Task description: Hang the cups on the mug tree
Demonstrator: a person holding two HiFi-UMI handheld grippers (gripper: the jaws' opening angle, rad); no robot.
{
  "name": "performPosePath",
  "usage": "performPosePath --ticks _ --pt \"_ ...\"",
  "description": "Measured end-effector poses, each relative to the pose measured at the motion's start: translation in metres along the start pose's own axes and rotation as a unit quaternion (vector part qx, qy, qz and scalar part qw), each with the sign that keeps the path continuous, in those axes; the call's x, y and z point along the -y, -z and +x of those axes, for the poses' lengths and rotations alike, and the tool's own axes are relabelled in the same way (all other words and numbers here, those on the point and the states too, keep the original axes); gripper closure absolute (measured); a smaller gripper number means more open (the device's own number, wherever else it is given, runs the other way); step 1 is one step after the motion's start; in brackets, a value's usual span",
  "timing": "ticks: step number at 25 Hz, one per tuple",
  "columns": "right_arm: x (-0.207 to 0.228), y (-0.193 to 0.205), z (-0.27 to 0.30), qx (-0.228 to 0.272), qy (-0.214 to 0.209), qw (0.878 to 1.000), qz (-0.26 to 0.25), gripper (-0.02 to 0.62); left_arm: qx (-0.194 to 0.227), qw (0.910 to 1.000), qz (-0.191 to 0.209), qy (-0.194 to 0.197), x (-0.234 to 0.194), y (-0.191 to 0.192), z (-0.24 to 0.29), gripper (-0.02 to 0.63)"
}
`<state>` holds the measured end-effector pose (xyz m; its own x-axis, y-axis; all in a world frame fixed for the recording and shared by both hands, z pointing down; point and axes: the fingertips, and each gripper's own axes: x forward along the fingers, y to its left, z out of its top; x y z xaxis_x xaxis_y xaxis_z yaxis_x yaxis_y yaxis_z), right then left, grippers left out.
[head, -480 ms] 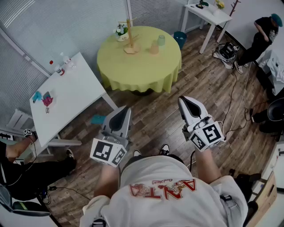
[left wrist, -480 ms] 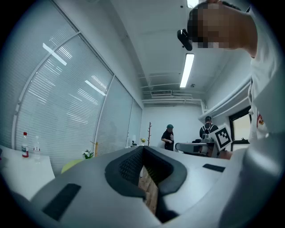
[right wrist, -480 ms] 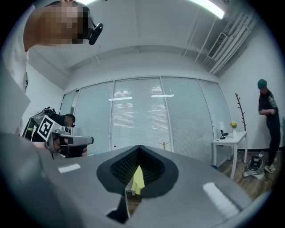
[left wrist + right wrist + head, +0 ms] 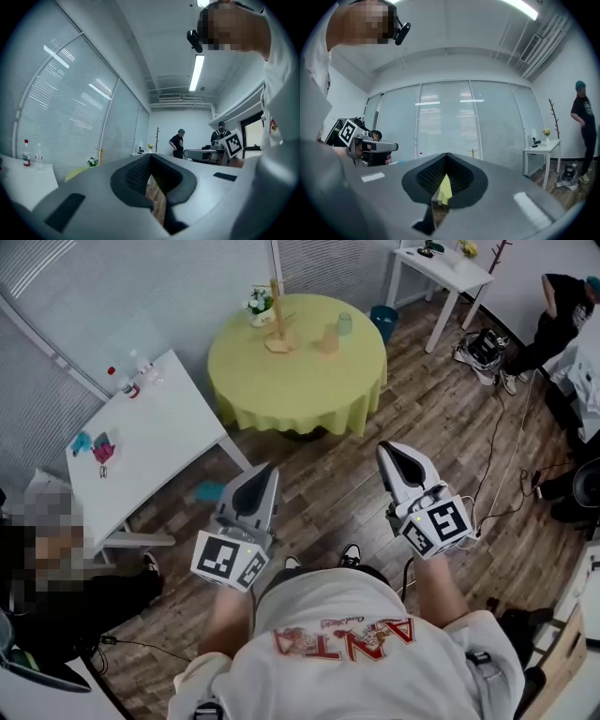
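Count: one mug tree [image 4: 276,315]; two cups, a tan cup [image 4: 328,340] and a green cup [image 4: 345,324]. All stand on the round yellow-green worktop [image 4: 281,395] at my 12 o'clock, well apart from me. Both cups sit near the tree's 3 o'clock, neither hung. My left fingers [image 4: 133,176] are closed, tips together, holding nothing. My right fingers [image 4: 426,176] are the same.

1. A wooden mug tree [image 4: 275,315] stands upright on its flat base near the top centre of the frame, on a round table [image 4: 291,381] draped in yellow-green cloth.
2. A pale orange cup [image 4: 328,340] sits on the cloth just right of the tree.
3. A pale green cup [image 4: 344,324] stands close by, up and to the right of the orange one.
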<state>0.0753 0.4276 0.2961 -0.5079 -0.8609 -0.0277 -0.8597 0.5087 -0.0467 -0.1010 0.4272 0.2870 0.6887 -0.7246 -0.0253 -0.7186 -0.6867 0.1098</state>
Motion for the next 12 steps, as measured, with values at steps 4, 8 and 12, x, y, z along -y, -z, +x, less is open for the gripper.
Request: performPosePath --ticks 4,8,12 --pt "0.002 0.001 0.001 0.001 -0.005 1.0 0.009 0.595 -0.006 1.0 -0.001 0.0 0.0 0.003 0.002 0.598" --pt "0.004 0.0 -0.001 0.011 -0.027 0.999 0.025 0.595 -0.009 1.0 -0.001 0.001 0.003 0.005 0.008 0.597" --pt "0.007 -0.007 -0.008 0.027 -0.051 0.998 0.0 0.595 -0.012 0.9999 0.002 0.0 0.01 0.008 0.016 0.597"
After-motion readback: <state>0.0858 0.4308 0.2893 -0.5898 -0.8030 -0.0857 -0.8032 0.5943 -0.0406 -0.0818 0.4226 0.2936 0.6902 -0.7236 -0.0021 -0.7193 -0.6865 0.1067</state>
